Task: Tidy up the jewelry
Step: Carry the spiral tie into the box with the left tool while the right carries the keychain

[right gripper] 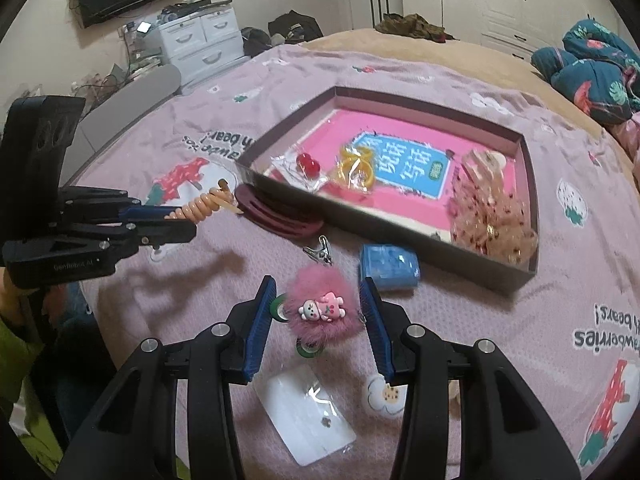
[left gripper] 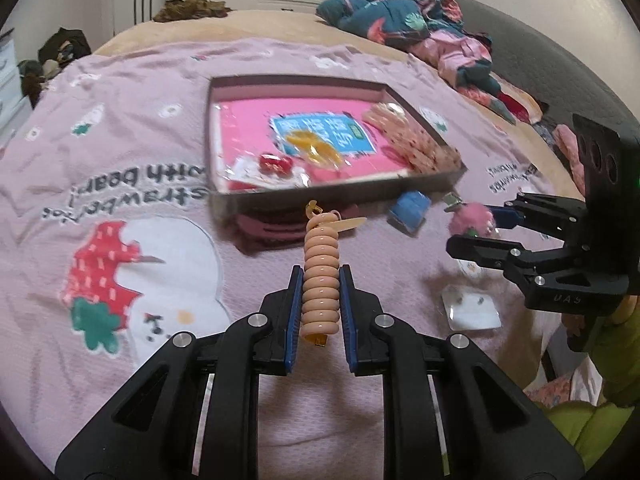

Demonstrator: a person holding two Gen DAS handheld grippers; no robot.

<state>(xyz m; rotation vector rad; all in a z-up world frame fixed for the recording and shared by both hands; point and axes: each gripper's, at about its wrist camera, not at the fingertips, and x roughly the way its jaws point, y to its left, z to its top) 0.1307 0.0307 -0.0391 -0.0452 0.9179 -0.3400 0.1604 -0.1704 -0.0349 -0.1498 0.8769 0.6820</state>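
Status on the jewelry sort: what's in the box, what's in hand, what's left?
Done: red piece, yellow bands and speckled scrunchie lie in the box.
In hand: left gripper clamps the coil tie; right gripper is open around the pink pompom.
Left: blue piece, metal clip, earring card.

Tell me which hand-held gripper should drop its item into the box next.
Left. The left hand-held gripper is already shut on the coil hair tie, facing the box. The right hand-held gripper is open around the pink pompom.
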